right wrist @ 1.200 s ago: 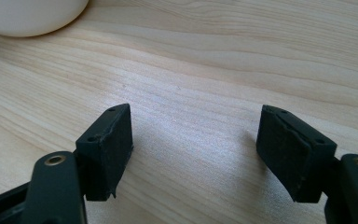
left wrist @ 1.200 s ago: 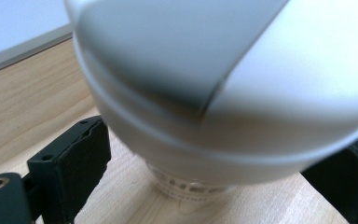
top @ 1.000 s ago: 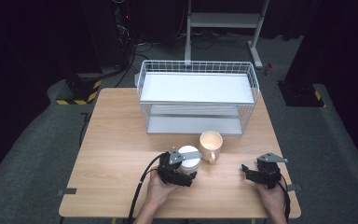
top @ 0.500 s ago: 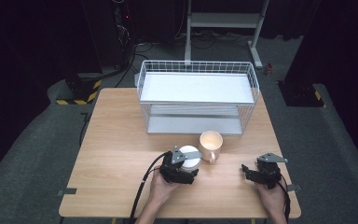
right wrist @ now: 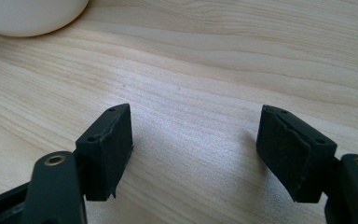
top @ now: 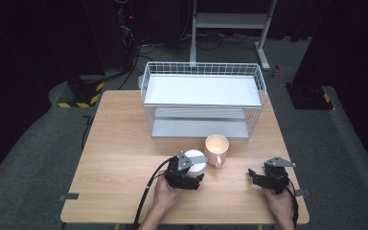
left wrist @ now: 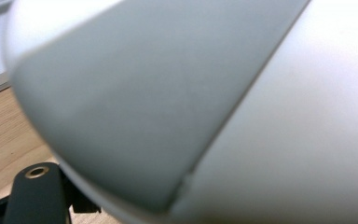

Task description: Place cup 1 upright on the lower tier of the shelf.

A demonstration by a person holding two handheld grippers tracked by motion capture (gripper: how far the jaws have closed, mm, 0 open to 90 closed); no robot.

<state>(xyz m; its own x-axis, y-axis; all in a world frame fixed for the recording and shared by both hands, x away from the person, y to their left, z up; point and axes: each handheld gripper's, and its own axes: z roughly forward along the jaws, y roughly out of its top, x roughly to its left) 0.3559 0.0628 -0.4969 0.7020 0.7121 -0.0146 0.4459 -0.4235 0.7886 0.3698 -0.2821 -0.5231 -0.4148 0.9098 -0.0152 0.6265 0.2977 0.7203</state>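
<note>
Left gripper (top: 188, 168), nudged forward, now appears clamped on white cup (top: 194, 160); right gripper (right wrist: 196, 154) idles, jaws spread: grasp secured.

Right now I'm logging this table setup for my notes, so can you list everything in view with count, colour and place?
Light wooden table: one, pale wood, centre of the high view.
White two-tier wire rack: one, white, far half of the table.
Cream ceramic mug: one, cream, in front of the rack.
White round cup-like object: one, white with a grey band, left of the mug, at the left tool.
Yellow-and-black striped floor block: one, on the floor left of the table.
White metal stand: one, behind the rack.
Left tool: one, black, against the white object; grip unclear.
Right tool: one, black, jaws apart over bare wood.
</note>
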